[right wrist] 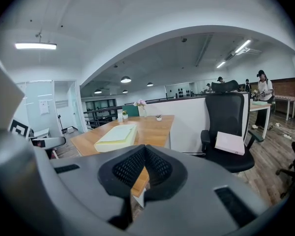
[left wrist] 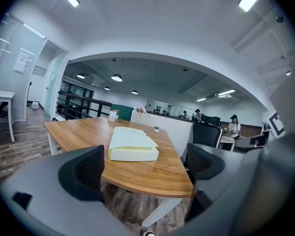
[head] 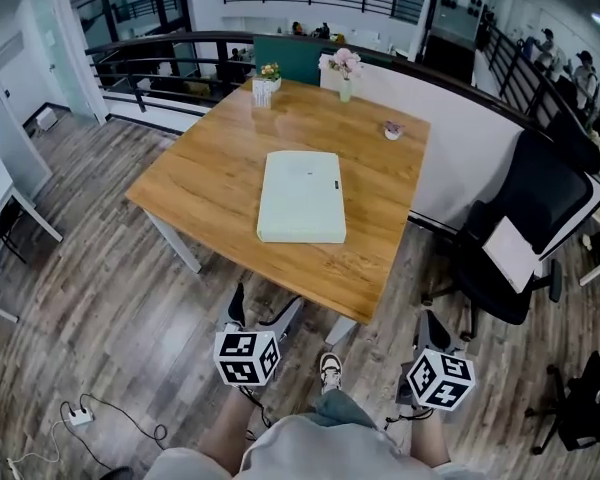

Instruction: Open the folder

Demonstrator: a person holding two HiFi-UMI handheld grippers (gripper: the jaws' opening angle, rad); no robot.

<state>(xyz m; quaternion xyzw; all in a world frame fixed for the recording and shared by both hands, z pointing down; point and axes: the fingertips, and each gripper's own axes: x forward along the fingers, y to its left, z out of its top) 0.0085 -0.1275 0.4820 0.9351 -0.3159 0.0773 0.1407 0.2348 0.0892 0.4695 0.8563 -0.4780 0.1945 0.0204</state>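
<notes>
Approach step, nothing touched yet. Standing back from near edge of table (head: 210,168), both grippers held low and well short of it. Seeing folder (head: 301,196) flat and shut mid-table, long side running near to far, thick edge facing near. Holding left gripper (left wrist: 145,167) with jaws wide apart, only air between. Holding right gripper (right wrist: 145,165) with jaws pressed together, empty. Next, probably: step in, bring both over the near edge, spread the right jaws, pin the body with one gripper, catch the cover's free edge with the other and lift. Spine side unclear from here; guessing opening on right from a small dark mark near that edge in head view, so check before committing. Expect sliding on smooth wood if lifted unpinned. Ignoring vase (head: 345,73) and pot (head: 267,86) at far edge, chair (head: 525,218) at right: all well apart from folder.
</notes>
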